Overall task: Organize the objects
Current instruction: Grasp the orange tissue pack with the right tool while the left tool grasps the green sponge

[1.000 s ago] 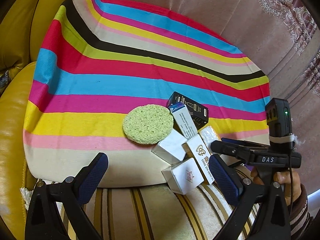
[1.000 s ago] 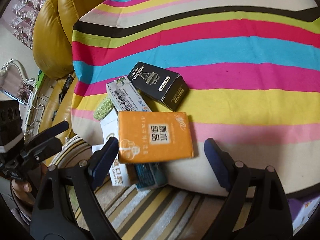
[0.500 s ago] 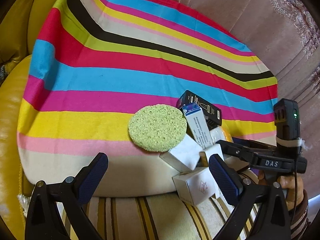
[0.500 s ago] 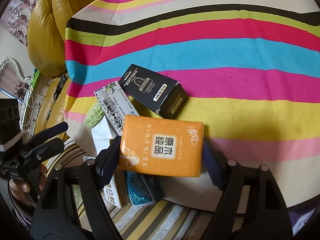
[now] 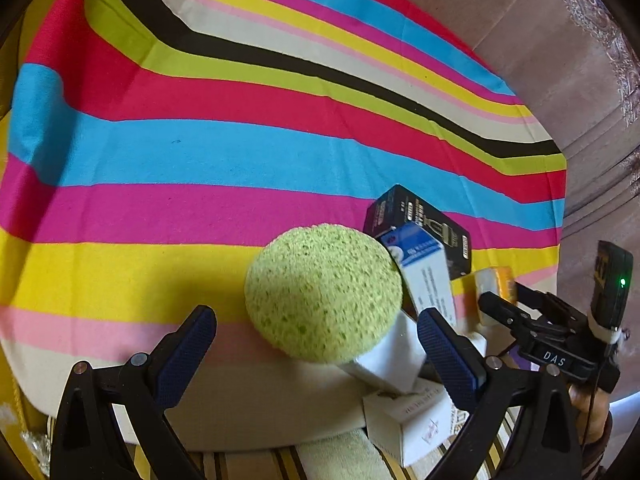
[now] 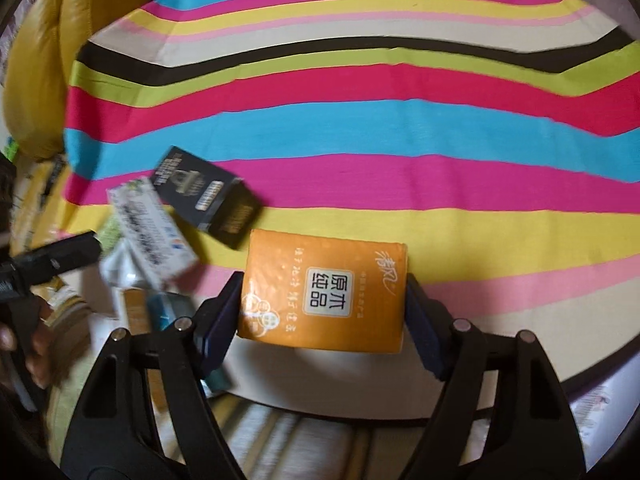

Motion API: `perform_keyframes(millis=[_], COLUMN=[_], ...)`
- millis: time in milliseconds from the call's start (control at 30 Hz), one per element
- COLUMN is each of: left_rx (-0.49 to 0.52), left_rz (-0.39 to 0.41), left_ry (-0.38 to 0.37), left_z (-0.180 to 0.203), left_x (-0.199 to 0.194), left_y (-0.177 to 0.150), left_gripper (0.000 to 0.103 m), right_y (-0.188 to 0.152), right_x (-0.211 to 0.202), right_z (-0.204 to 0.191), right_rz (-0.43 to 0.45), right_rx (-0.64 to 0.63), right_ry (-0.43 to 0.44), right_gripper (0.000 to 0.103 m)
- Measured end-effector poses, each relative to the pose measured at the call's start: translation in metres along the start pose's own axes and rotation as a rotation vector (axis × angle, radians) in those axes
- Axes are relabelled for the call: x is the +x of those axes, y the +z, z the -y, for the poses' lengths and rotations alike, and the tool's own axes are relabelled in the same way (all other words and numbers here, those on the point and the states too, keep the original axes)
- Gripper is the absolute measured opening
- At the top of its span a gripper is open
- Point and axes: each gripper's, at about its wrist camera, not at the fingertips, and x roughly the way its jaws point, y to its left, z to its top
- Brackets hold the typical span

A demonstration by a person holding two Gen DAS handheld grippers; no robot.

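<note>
In the right wrist view my right gripper (image 6: 320, 312) is shut on an orange tissue pack (image 6: 324, 292), its pads on both short sides, over the near edge of the striped cloth (image 6: 360, 120). In the left wrist view my left gripper (image 5: 316, 356) is open, its fingers either side of a round green sponge (image 5: 324, 296) that rests partly on a white box (image 5: 384, 360). The right gripper (image 5: 520, 316) shows at the right of that view with the orange pack (image 5: 492, 284).
A black box (image 5: 420, 216) and a blue-and-white box (image 5: 428, 276) lie behind the sponge. Another white box (image 5: 408, 424) hangs off the cloth's near edge. They show blurred in the right wrist view: black box (image 6: 208, 196), blue-and-white box (image 6: 152, 232). Yellow cushions (image 6: 44, 80) stand at left.
My right gripper closed on the orange pack and carried it right, away from the pile. My left gripper moved forward and now brackets the green sponge.
</note>
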Motion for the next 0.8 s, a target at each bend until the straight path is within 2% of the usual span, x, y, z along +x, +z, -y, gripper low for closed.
perform_keyframes(millis=[167,233,600,800], left_rx=[0.024,0.024,0.009,0.033], left_rz=[-0.017,-0.014,0.036,0.107], left_ry=[-0.008,-0.021,-0.014,0.048], left_z=[0.004,0.004,-0.002,0.006], left_x=[0.01,0.01,-0.002,-0.019], left_y=[0.005,0.007,0.002,-0.004], left_gripper=[0.087,0.083,0.082,0.082], right_y=[0.001,0.002,0.005,0.002], right_x=[0.003,0.006,0.017,0.014], right_z=[0.002,0.002,-0.004,-0.007], right_rz=[0.001,-0.005,-0.024,-0.015], right_rx=[-0.036,-0.045,-0.084,-0.088], right_ry=[-0.112,-0.13,-0.188,-0.19], right_gripper=[0.078,0.078,0.078,0.078])
